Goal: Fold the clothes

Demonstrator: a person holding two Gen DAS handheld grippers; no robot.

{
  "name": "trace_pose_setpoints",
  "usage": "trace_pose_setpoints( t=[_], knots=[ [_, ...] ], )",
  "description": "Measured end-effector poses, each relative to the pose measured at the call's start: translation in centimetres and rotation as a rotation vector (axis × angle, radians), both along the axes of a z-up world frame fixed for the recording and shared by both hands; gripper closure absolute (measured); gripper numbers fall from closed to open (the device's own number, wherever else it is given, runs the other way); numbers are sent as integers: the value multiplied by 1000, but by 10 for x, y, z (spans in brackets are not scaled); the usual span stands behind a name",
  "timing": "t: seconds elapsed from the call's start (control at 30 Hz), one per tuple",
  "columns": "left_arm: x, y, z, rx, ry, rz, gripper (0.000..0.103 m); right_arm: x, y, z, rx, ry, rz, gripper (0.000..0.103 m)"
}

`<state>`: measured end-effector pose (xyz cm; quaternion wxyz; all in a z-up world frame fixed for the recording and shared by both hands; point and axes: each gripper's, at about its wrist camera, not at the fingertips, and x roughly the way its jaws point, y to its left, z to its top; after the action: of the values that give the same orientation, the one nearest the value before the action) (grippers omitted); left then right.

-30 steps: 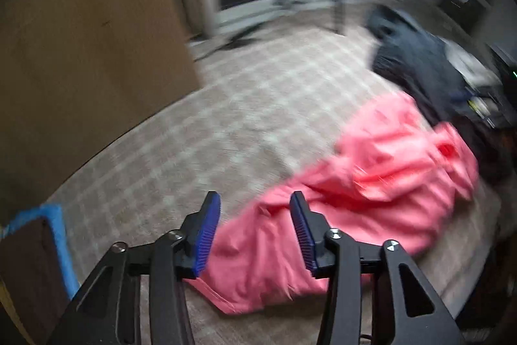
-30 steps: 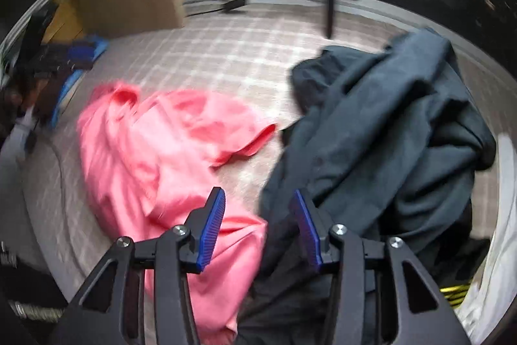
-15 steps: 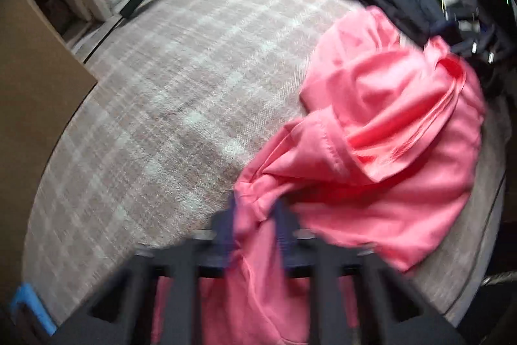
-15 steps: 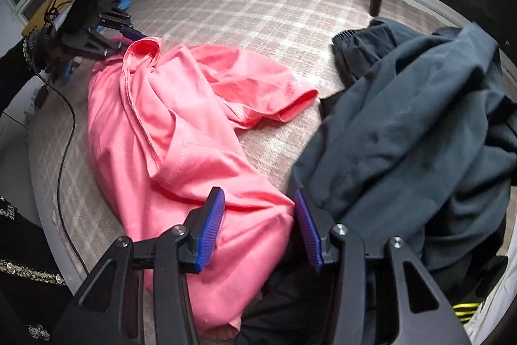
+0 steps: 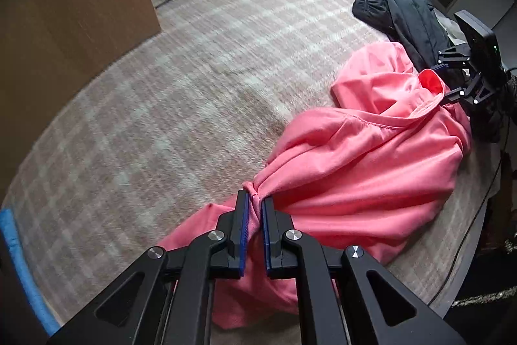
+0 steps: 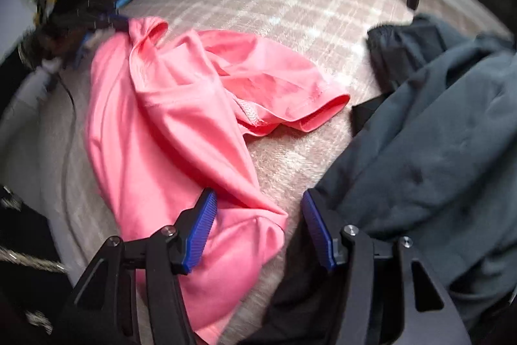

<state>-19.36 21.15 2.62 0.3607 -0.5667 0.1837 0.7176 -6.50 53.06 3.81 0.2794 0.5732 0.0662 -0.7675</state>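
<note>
Both tools meet pink shirt (image 5: 371, 157): left (image 5: 254, 209) pinching.

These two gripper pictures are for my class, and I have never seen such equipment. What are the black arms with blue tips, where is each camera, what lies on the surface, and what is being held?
A person holds a two-finger tool in each hand; a wide-angle camera on each tool looks along its fingers. In the left tool's picture, the left gripper is shut on a bunched bit of the pink garment, which lies crumpled on a checked cloth surface. In the right tool's picture, the right gripper is open over the garment's edge, holding nothing. A dark grey garment is heaped beside it.
</note>
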Motion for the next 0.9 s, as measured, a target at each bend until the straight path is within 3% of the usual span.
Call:
trace_pose_setpoints(
  t=[0.03,0.07,0.17,0.27,0.43,0.5,0.7,0.9],
  knots=[
    [1,-1,-1,0,3,5,96,-1,0,-1,-7,-9,-7,90],
    [3,-1,-1,2,6,10,96,-2,0,-2,-13,-19,-13,99],
    [10,-4,8,19,33,34,96,6,-3,8,-16,13,-30,100],
    [21,-11,33,39,85,75,96,19,1,43,-55,127,-98,100],
    [43,-25,109,21,234,149,96,36,18,125,-83,314,-248,100],
    [57,-27,145,38,279,199,96,42,19,155,-50,375,-264,100],
    [126,-27,249,16,553,219,96,76,14,256,-22,568,-298,100],
    [189,-47,334,-13,782,253,96,127,-1,344,-39,757,-317,100]
  ],
)
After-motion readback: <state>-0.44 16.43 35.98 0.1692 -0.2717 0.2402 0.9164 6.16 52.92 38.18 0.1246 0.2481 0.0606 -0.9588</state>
